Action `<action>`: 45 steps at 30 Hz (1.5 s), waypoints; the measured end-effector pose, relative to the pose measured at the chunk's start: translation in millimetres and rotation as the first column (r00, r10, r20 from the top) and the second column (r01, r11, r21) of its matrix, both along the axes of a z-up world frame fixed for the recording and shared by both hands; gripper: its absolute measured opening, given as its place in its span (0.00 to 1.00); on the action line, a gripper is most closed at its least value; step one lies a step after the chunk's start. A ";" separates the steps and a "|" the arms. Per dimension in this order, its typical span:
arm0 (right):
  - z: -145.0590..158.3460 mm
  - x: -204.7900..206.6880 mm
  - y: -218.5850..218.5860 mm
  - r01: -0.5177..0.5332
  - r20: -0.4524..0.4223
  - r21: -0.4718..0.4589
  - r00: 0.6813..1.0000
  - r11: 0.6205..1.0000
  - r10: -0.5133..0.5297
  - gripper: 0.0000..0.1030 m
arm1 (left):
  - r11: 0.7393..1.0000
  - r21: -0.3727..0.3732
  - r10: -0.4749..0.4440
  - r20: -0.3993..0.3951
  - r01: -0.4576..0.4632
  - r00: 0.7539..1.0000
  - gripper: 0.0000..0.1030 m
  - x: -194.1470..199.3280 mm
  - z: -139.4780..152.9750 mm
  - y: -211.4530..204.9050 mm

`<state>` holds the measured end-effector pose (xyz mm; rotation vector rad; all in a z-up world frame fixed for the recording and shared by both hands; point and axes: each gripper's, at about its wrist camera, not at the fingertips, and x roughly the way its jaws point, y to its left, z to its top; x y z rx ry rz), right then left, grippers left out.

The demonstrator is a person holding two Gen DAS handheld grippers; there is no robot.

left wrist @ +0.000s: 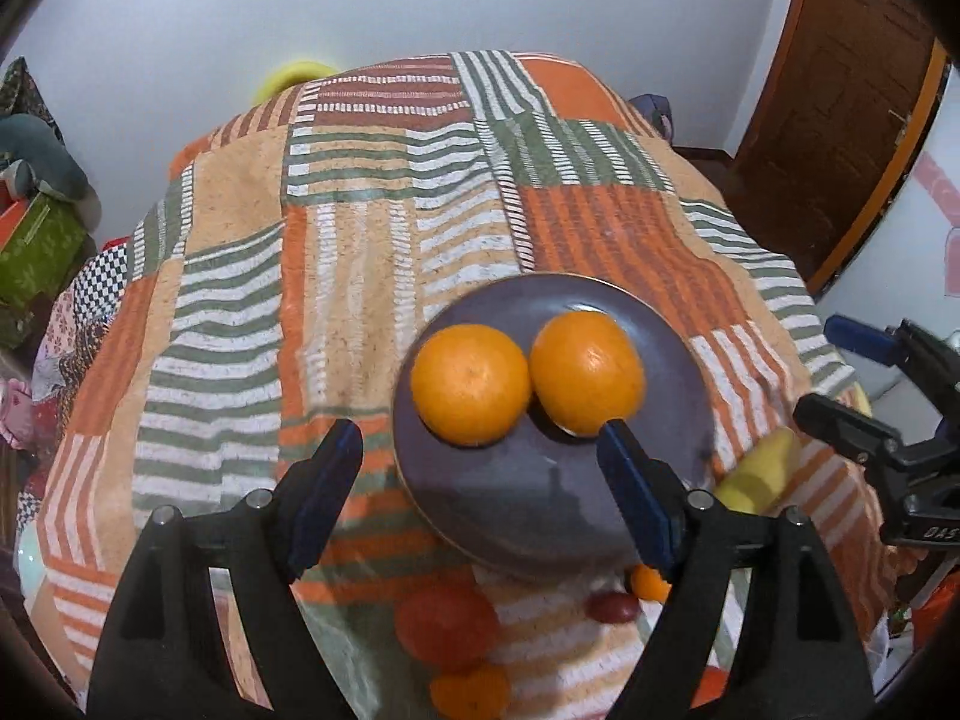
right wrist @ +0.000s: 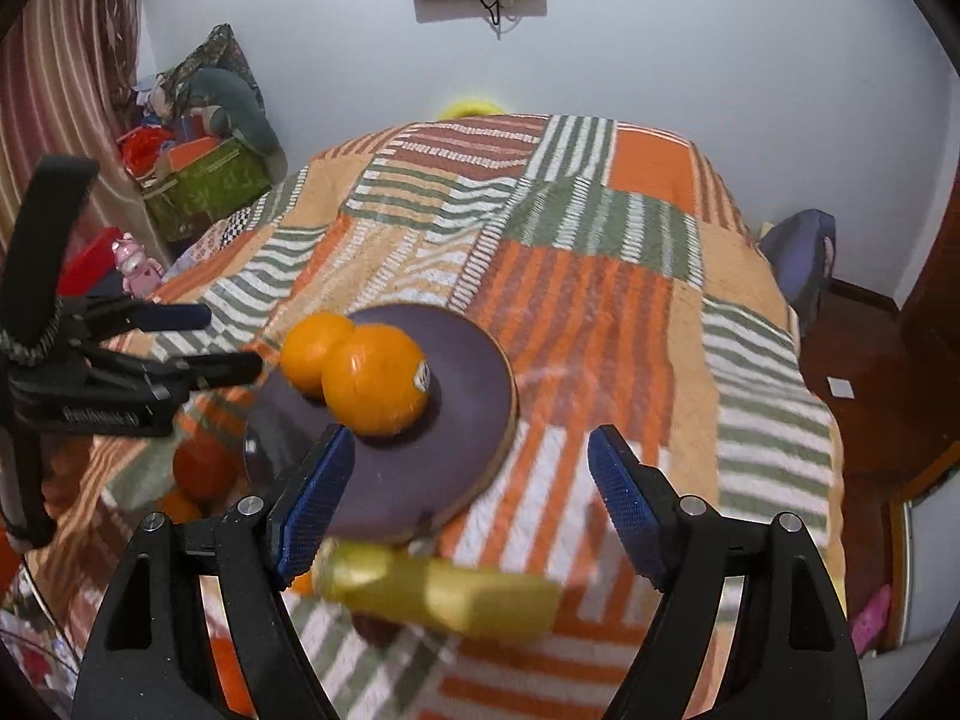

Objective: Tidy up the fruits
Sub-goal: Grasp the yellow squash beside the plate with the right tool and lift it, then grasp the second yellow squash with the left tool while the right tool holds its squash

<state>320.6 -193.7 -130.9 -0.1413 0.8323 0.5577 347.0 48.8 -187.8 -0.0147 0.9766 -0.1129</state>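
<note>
Left wrist view first: the left gripper (left wrist: 480,438) hangs above the near side of the dark plate (left wrist: 522,498), jaws spread wide and gripping nothing. Two oranges (left wrist: 471,384) sit touching each other on the plate's far half, just beyond the fingertips. Nearer the table's front edge, under the gripper, lie loose fruits: a red tomato (left wrist: 447,624), a small dark red fruit (left wrist: 612,607) and two small orange ones, all blurred. Off the plate's right rim lies a yellow fruit (left wrist: 759,471), a banana by the look of it, right beside the right gripper (left wrist: 840,384).

Over to the right wrist view: the right gripper (right wrist: 468,450) is also parted wide and empty. The yellow fruit (right wrist: 444,594) lies directly below it, near the front edge, its long axis running across the gap from finger to finger. That's the relation that matters: I'd judge this hand is far nearer to it, but a grab would want the wrist turned so the pads close across the fruit's width. The left gripper (right wrist: 234,342) shows at the plate's left rim.
</note>
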 end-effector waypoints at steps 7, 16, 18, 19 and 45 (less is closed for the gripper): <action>-16.1 -26.2 -34.1 0.066 -0.048 -0.010 0.997 0.998 -0.066 0.75 | 0.998 -0.023 -0.052 -0.042 0.051 0.998 0.81 -26.1 -7.5 -24.0; -53.6 -42.6 -51.5 0.116 -0.117 -0.074 0.985 0.991 -0.124 0.76 | 0.994 0.047 -0.090 -0.118 0.096 0.989 0.81 -20.4 -41.0 -52.0; -59.7 -44.1 -50.6 0.110 -0.134 -0.072 0.984 0.991 -0.118 0.75 | 0.994 0.053 -0.092 -0.132 0.099 0.987 0.81 -16.9 -46.7 -52.3; -62.0 -44.5 -49.5 0.107 -0.138 -0.071 0.984 0.992 -0.116 0.75 | 0.993 0.058 -0.093 -0.137 0.102 0.986 0.81 -15.7 -49.2 -52.8; -61.7 -18.0 -47.0 0.136 -0.153 -0.009 0.979 0.991 -0.136 0.78 | 0.980 0.066 -0.177 -0.122 0.186 0.977 0.81 -9.4 -45.4 -93.0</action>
